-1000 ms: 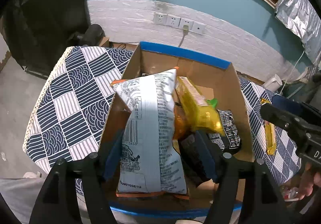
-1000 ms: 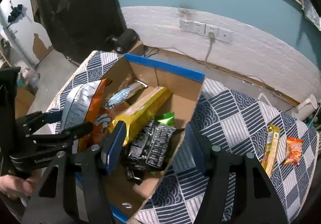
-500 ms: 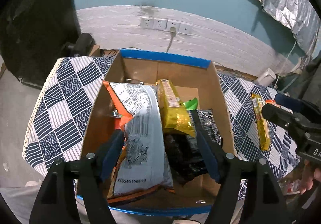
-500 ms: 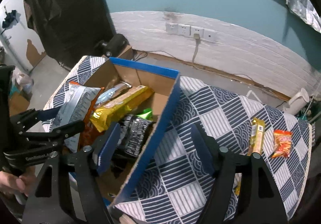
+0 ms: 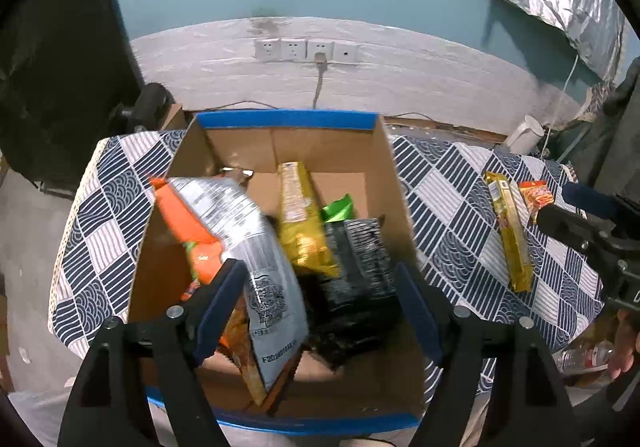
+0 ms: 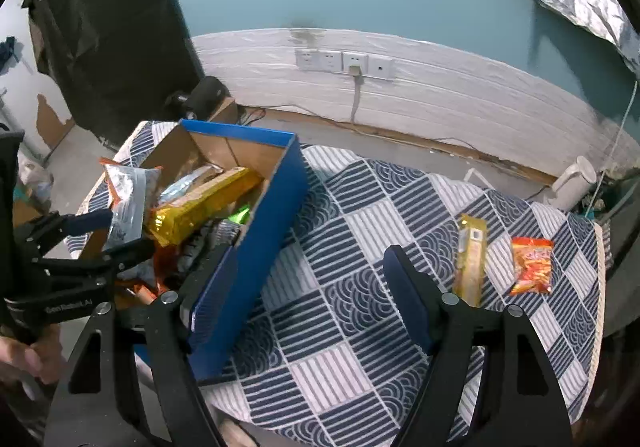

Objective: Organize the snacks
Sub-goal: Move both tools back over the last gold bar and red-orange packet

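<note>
We find the surface [image 6: 360, 271] covered by a navy-and-white patterned cloth. The cardboard box [image 5: 380, 183], edged in blue tape, sits at its left end. In the left wrist view the box fills the centre; in the right wrist view it lies at 9 to 10 o'clock.

Inside the box we note a silver-and-orange chip bag [image 5: 240, 231] leaning at 9 o'clock, a yellow packet [image 5: 300, 223] at the centre, black packets [image 5: 360, 267] at 4 o'clock and a green wrapper [image 5: 338, 207] behind them.

The left gripper [image 5: 316, 307] hangs over the near part of the box. Its fingers have just been opening and stand wide; the chip bag and black packets lie between them in the view, but we see no pad pressing on either.

The right gripper [image 6: 308, 291] is over the cloth beside the box's blue outer wall. Its fingers have opened in the last second and stand wide, empty.

Outside the box, at 3 o'clock in the right wrist view, a long yellow snack bar [image 6: 472, 259] lies flat on the cloth, with a small orange-red packet [image 6: 532, 267] just beside it, apart.
</note>
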Action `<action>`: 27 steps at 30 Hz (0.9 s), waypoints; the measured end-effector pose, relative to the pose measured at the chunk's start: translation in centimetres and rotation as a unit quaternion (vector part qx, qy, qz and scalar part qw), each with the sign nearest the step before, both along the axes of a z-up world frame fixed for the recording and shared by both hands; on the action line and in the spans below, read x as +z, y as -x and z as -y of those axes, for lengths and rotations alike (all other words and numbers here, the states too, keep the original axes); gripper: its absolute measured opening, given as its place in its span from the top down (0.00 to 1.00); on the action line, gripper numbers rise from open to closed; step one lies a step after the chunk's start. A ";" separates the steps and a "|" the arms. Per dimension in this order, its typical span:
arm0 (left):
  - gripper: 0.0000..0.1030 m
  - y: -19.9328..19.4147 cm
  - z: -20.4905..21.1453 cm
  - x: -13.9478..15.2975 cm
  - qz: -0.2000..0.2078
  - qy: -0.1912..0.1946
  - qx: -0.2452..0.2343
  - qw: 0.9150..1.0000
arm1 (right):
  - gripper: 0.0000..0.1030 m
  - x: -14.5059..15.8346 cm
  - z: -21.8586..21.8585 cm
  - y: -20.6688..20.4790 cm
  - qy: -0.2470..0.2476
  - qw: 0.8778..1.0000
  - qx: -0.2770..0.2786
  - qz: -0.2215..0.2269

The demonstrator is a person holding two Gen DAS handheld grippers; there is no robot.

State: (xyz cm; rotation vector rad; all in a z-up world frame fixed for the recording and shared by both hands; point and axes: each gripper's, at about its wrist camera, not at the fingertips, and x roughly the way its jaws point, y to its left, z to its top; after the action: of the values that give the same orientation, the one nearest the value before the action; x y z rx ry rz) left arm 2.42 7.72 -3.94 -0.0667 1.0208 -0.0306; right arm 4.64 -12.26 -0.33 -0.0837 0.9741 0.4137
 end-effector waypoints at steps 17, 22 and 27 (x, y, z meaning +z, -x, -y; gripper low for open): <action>0.24 -1.1 11.1 0.8 -0.002 -0.021 -0.089 0.996 | 0.26 0.4 8.3 1.0 0.000 0.998 -0.057 0.009; 0.24 -2.2 13.9 0.4 -0.015 -0.007 -0.106 0.994 | 0.25 -0.1 11.8 1.0 0.012 0.997 -0.077 0.008; 0.24 -3.7 16.9 -1.2 -0.042 -0.002 -0.124 0.991 | 0.25 -2.2 16.4 0.5 0.033 0.994 -0.102 -0.015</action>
State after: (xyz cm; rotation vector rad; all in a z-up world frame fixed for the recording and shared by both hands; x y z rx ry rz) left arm 6.10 -9.18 -5.16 0.0630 1.1091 -0.2554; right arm 4.16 -28.71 -2.52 -0.0373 1.0144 0.1944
